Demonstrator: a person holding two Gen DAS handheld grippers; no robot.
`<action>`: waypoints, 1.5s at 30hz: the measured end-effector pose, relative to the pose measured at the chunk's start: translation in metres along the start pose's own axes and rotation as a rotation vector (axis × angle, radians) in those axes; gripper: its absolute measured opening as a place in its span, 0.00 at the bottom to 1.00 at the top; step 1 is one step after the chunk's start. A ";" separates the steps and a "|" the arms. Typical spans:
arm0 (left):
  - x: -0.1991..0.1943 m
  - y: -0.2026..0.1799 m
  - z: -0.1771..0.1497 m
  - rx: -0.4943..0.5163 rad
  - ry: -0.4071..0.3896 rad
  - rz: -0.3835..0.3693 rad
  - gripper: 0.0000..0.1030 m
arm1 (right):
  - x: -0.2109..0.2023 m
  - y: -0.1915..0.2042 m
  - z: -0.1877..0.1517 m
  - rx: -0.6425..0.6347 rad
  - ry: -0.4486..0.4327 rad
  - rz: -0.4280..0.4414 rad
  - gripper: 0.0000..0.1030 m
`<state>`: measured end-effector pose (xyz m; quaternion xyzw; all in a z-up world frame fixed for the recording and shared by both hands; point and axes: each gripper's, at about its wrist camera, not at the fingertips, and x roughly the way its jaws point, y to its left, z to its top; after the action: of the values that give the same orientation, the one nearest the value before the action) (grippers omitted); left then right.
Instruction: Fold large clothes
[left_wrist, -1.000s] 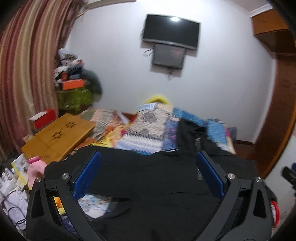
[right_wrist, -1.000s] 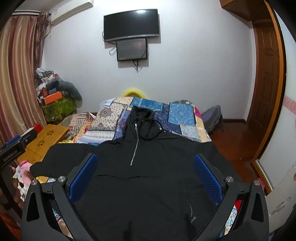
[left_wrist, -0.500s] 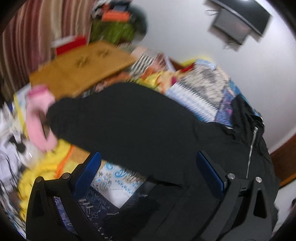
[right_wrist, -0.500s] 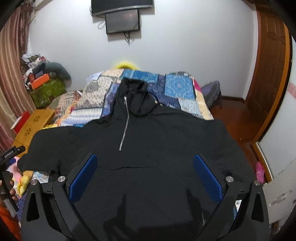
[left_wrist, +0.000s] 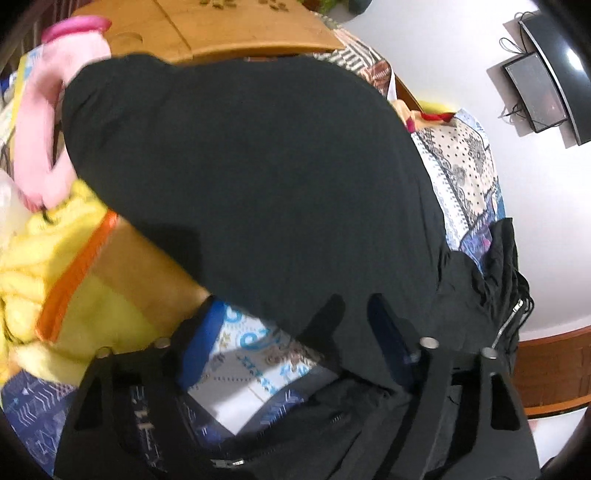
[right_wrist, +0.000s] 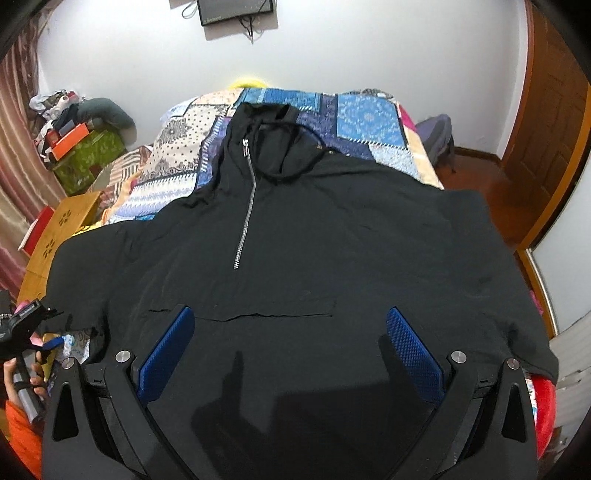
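Observation:
A black hoodie (right_wrist: 314, 240) with a silver half zip (right_wrist: 245, 206) lies front up and spread out on the patchwork bed cover (right_wrist: 369, 122). In the left wrist view its near sleeve (left_wrist: 251, 166) fills the middle. My left gripper (left_wrist: 295, 332) hangs at the sleeve's lower edge, where the body meets it. Its jaws are closing, with that black edge between the blue pads (left_wrist: 199, 339) and a gap still showing. My right gripper (right_wrist: 290, 350) stands open just above the hoodie's lower front, below the pocket seam (right_wrist: 258, 315), with nothing pinched.
A wooden lap desk (left_wrist: 221, 29) and a pink item (left_wrist: 40, 110) lie beyond the sleeve's cuff, yellow bedding (left_wrist: 55, 258) beside it. Boxes and clutter (right_wrist: 74, 140) stand at the left wall. A wooden door (right_wrist: 546, 129) and floor are on the right.
The left gripper has dropped and rolled towards the sleeve, and its jaws have narrowed around the sleeve's edge. The right gripper has tipped down and come closer to the hoodie's front.

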<state>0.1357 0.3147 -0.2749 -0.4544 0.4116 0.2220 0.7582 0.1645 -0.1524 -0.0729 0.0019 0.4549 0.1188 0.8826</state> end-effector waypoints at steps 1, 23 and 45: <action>0.000 -0.004 0.002 0.012 -0.013 0.015 0.61 | 0.002 0.000 0.001 -0.001 0.006 0.003 1.00; -0.082 -0.147 -0.019 0.535 -0.337 0.061 0.06 | -0.014 0.011 0.005 -0.053 -0.029 0.011 1.00; 0.029 -0.247 -0.180 0.964 0.113 0.002 0.09 | -0.024 0.003 -0.005 -0.069 -0.065 0.011 1.00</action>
<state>0.2520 0.0359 -0.2186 -0.0624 0.5082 -0.0183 0.8588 0.1465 -0.1548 -0.0563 -0.0223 0.4215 0.1392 0.8958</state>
